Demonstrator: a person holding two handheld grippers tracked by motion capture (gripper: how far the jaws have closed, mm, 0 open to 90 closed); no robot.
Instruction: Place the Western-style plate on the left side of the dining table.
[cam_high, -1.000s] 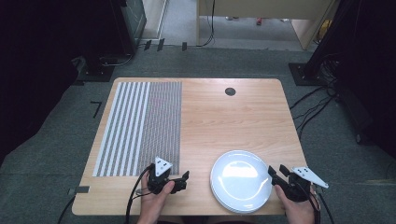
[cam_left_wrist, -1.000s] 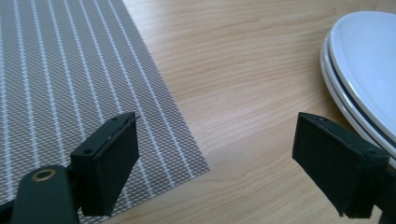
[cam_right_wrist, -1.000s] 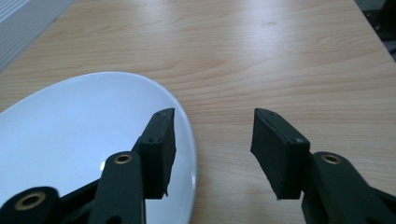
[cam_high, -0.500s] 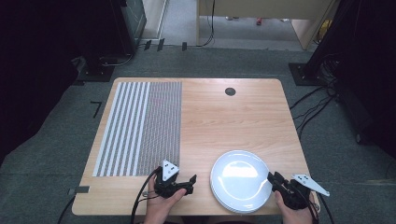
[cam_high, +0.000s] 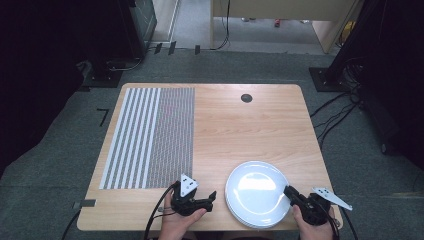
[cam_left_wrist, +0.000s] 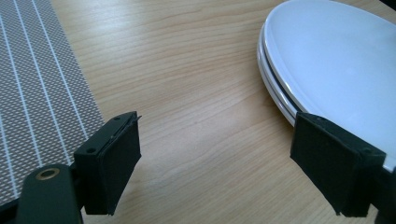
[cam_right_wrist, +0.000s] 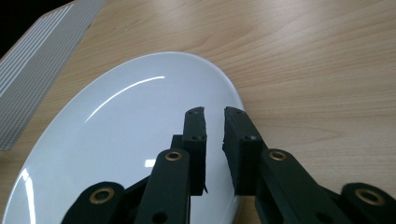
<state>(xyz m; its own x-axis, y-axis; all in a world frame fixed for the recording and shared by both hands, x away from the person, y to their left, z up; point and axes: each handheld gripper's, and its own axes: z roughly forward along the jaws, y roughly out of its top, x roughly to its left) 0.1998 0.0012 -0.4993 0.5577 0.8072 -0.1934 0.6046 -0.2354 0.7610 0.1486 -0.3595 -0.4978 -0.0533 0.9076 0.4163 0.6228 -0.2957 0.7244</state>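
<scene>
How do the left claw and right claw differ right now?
1. Jaws: the left claw stands wide open, while the right claw has just been closing to a narrow gap.
2. Place: the left claw sits beside the white plates, over bare table; the right claw reaches over the plates' rim, which looks to lie between its pads.

Shared: both black, hand-held, at the table's near edge.
</scene>
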